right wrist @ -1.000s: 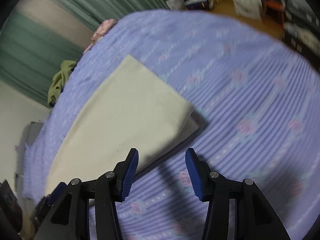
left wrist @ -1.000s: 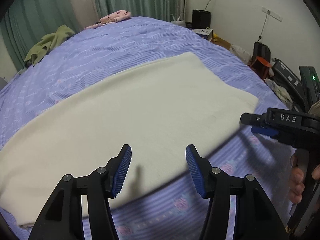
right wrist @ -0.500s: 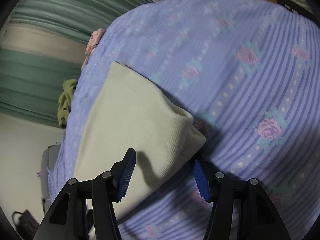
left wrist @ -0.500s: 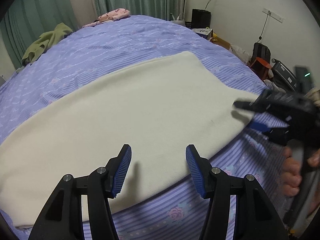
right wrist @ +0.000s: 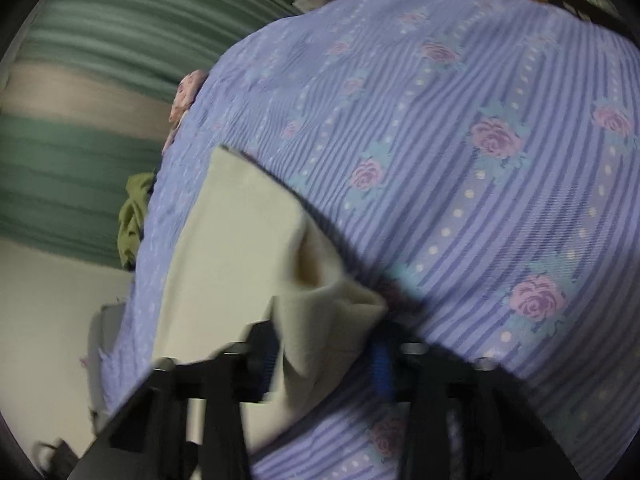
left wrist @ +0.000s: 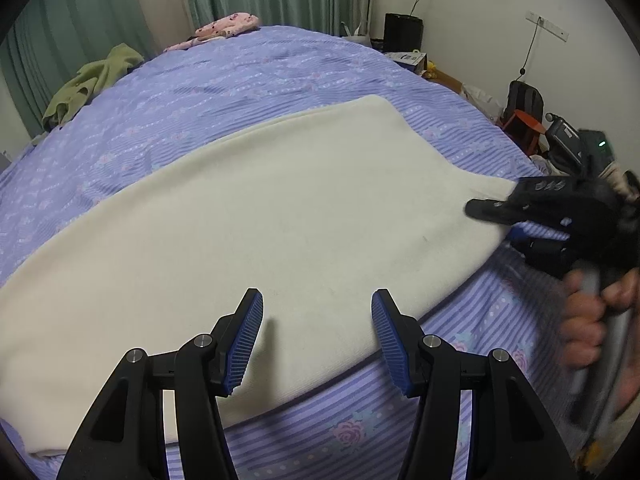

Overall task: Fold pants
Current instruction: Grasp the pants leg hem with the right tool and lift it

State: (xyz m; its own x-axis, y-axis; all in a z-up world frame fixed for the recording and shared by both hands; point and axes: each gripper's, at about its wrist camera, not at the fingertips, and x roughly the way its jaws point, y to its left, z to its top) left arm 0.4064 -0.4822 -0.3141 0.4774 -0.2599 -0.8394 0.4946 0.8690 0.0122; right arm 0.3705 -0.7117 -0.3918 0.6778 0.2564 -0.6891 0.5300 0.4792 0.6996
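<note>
The cream pants (left wrist: 280, 216) lie flat on the bed (left wrist: 248, 72), long axis running left–right. The right gripper (right wrist: 324, 356) is nearer the end corner — its jaws closing on bunched fabric there. The left gripper (left wrist: 316, 320) hovers half-open, empty, over the near edge.

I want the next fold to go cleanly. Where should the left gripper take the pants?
Probably the near long edge of the pants, coming from the near side. That edge lies flat over the bedspread right below the open left gripper, while the right gripper is closing on the end corner.
</note>
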